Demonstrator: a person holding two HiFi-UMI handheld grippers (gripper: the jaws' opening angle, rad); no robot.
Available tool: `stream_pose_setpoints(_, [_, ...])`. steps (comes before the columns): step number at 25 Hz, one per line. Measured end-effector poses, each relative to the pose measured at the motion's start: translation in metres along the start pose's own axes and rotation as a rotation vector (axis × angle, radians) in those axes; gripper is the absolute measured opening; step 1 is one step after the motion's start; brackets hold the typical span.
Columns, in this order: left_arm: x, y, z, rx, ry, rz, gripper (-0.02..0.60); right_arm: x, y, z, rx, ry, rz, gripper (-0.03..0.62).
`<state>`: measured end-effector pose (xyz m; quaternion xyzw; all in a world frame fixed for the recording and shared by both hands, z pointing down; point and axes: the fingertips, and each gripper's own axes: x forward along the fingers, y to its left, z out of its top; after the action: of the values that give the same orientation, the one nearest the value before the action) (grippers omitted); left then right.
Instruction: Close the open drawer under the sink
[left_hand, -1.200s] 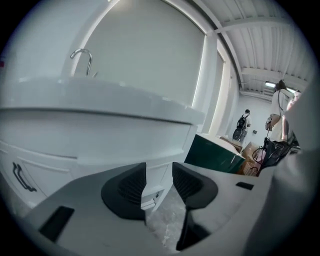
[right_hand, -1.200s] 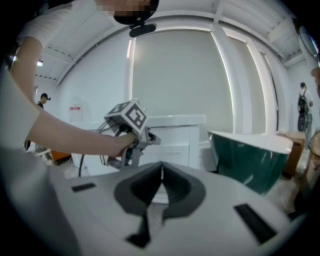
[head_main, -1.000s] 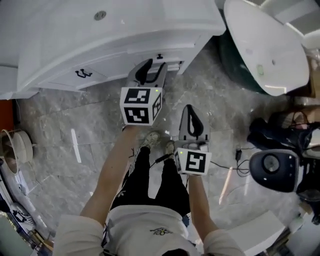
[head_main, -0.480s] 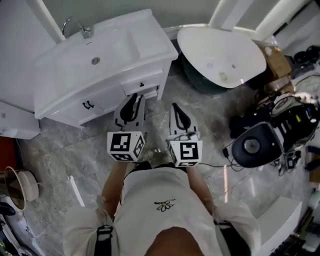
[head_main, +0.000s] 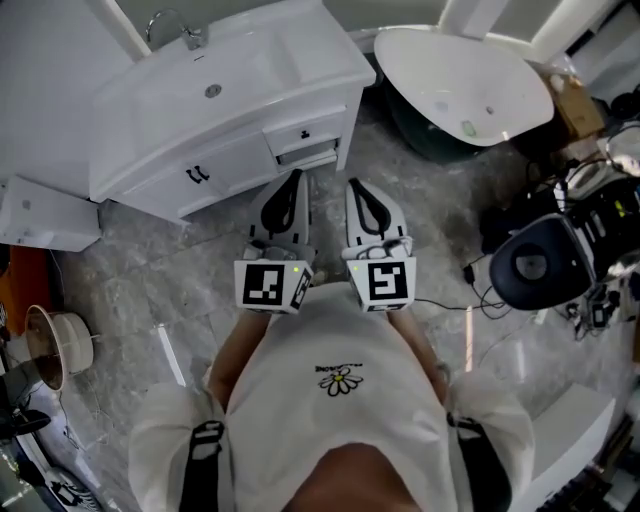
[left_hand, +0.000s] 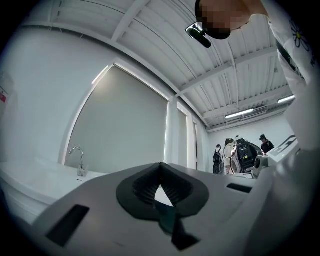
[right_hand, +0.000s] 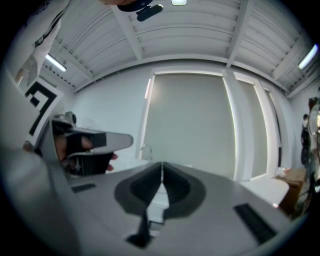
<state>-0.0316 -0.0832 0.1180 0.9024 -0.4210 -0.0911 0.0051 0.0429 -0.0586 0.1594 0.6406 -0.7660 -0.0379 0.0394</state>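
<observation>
We hold the left claw (head_main: 293, 180) and right claw (head_main: 356, 186) level, each with its jaws pressed together, just before the sink cabinet (head_main: 230, 160). Only the head view shows its drawer (head_main: 303, 132); the gripper views show the faucet (left_hand: 77, 160).

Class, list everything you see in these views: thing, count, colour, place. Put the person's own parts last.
Sink vanity: one, white, upper left.
Tap: one, silver, vanity's back edge.
Drawer: one, white, vanity's right end.
Oval tub: one, white, upper right.
Round device: one, black, right side.
Box: one, white, far left.
Floor: one, grey marble, underfoot.
Shirt: one, white, bottom centre.
Left gripper: one, grey, shut, empty, facing vanity.
Right gripper: one, grey, shut, empty, beside it.
</observation>
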Motion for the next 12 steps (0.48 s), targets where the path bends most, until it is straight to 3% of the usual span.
stream_pose_setpoints(4, [-0.0042,-0.0020,-0.0111,-0.006,0.031,0.014,0.021,-0.0041,0.0130,-0.0030,0.004,0.006,0.047,0.029])
stream_pose_setpoints(12, [0.0020,0.0058,-0.0097,-0.004,0.034,0.068,0.021,-0.0044,0.0077,-0.0078,-0.020,0.049,0.062,0.029])
